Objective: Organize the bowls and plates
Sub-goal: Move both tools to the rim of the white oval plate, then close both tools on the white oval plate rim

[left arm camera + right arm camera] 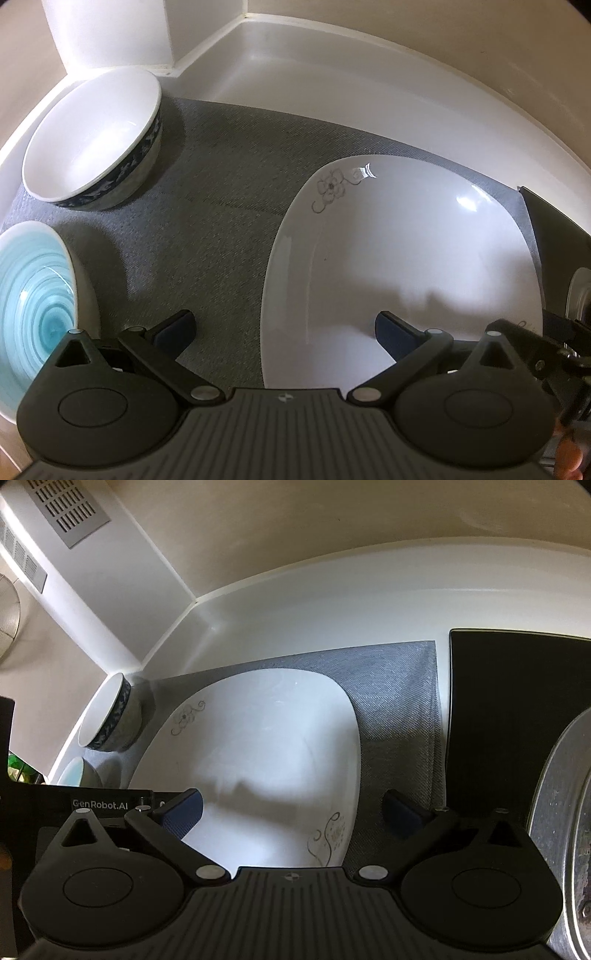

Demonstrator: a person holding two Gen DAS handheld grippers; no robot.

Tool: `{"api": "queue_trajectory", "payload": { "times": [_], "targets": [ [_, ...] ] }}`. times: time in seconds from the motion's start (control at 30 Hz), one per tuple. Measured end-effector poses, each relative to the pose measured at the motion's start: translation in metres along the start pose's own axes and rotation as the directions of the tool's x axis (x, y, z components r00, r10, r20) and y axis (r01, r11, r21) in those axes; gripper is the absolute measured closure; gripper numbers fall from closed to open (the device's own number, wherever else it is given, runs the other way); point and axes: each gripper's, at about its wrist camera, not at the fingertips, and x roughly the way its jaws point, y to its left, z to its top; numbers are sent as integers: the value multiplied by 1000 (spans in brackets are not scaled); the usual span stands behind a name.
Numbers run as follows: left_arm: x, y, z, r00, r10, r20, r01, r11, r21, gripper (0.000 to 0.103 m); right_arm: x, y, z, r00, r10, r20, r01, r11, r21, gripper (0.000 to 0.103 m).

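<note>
A square white plate (406,258) (266,746) with grey flower prints lies flat on a grey mat (221,206) (399,716). My left gripper (284,328) hangs open over the plate's left rim, one finger above the mat, one above the plate. My right gripper (293,808) is open too, straddling the plate's right rim; neither pad touches it. A white bowl with a dark blue patterned band (96,140) (110,716) stands at the mat's far left corner. A bowl with turquoise swirls (37,306) (77,773) stands nearer, at the left.
The mat lies on a white counter (332,74) in a corner between beige walls. A black glass cooktop (517,709) borders the mat on the right, with a metal pot (561,812) on it. A vent grille (66,509) is set high on the left.
</note>
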Motion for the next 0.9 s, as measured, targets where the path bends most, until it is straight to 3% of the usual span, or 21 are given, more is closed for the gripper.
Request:
{"api": "queue_trajectory", "payload": {
  "times": [0.33,0.37,0.4,0.43,0.47,0.5,0.6,0.9],
  "targets": [
    [-6,1,2,1000,-6,-29,6,1000,2,1,-1,-3,-1,1000,-2,30,1,999,33,0],
    [-9,2,2,1000,-15,-27,15,1000,0,4,-1,-1,0,999,-14,32,13,999,32,5],
    [-14,3,2,1000,-21,-11,21,1000,-2,16,-1,1,0,998,-41,38,40,999,28,10],
    [-19,4,2,1000,-27,10,27,1000,1,32,-1,4,0,997,-68,44,67,997,25,29],
    [-22,5,2,999,-42,18,42,999,6,40,-1,5,0,994,-97,48,95,995,36,51],
    [-25,6,2,997,-73,19,73,997,5,55,-1,5,1,991,-123,50,119,991,65,57],
    [-29,13,0,996,-85,27,86,996,-16,62,-3,-3,3,988,-149,45,143,982,124,78],
    [-43,21,-1,985,-172,29,173,984,-30,66,-12,-6,7,989,-139,47,130,978,163,81]
  ]
}}
